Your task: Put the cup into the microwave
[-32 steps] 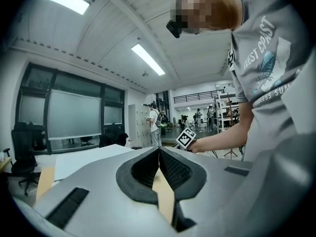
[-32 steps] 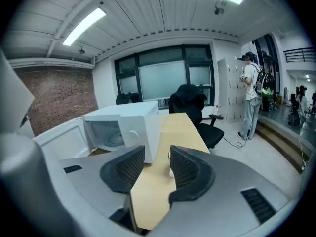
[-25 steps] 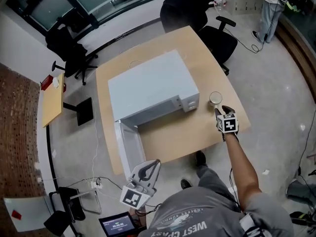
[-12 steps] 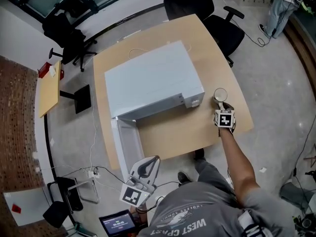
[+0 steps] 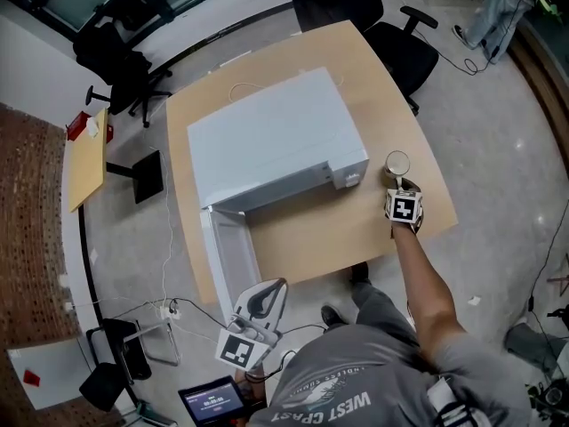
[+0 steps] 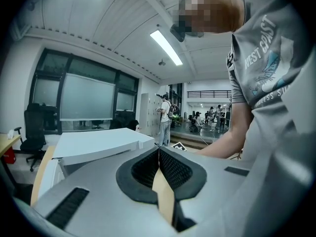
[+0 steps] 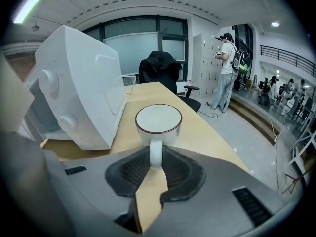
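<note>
A white cup (image 5: 396,162) with a dark rim stands on the wooden table (image 5: 329,229), just right of the white microwave (image 5: 271,140). The microwave's door (image 5: 229,256) hangs open toward me. My right gripper (image 5: 399,188) is at the cup and its jaws are closing. In the right gripper view the cup (image 7: 158,122) faces me, and its handle sits between the pads of my right gripper (image 7: 155,158), which touch it on both sides. My left gripper (image 5: 276,290) hovers off the table's near edge; in its own view my left gripper (image 6: 159,152) has its tips together around nothing.
Black office chairs (image 5: 404,47) stand beyond the table's far corner. A small side table (image 5: 89,158) is at the left. A person (image 5: 493,12) stands at the upper right. A tablet (image 5: 212,405) lies by my feet.
My right gripper has come down and up to the cup, with the handle now between its jaws. The left gripper has hardly moved.
</note>
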A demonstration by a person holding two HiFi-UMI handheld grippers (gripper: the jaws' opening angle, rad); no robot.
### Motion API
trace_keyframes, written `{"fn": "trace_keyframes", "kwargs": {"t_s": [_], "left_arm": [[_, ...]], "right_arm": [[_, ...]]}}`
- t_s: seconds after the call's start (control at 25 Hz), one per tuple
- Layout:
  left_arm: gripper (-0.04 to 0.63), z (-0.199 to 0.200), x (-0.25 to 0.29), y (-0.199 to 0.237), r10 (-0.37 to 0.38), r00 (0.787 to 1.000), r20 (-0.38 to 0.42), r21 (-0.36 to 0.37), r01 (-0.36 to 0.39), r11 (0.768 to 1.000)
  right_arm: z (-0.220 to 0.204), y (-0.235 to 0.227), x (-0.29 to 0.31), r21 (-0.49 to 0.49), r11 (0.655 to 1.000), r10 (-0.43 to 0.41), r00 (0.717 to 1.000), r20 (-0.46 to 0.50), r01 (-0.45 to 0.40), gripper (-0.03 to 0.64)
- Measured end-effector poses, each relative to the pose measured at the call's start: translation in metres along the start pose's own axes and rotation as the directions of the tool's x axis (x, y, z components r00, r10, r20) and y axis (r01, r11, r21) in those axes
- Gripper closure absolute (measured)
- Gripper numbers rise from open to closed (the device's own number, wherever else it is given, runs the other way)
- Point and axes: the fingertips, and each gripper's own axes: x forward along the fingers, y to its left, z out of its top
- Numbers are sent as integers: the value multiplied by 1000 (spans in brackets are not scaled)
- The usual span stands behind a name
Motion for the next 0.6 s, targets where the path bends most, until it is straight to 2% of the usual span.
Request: {"fn": "trace_keyframes", "kwargs": {"t_s": [0.16,0.4,0.6], "left_arm": [[574,1,-7,-3,-5,1000,5,3,5,1000],[574,3,-22,-7,-12,1000,18,15,12,1000],[574,9,-38,-18,-30,999,37,31,29,999]], "right_arm": [[4,3,-15,30,996,79,994,69,-82,538],[10,16,-53,-5,989,147,976,159,-148,540],[0,28,-75,-18,983,184,968,171,-184,541]]}}
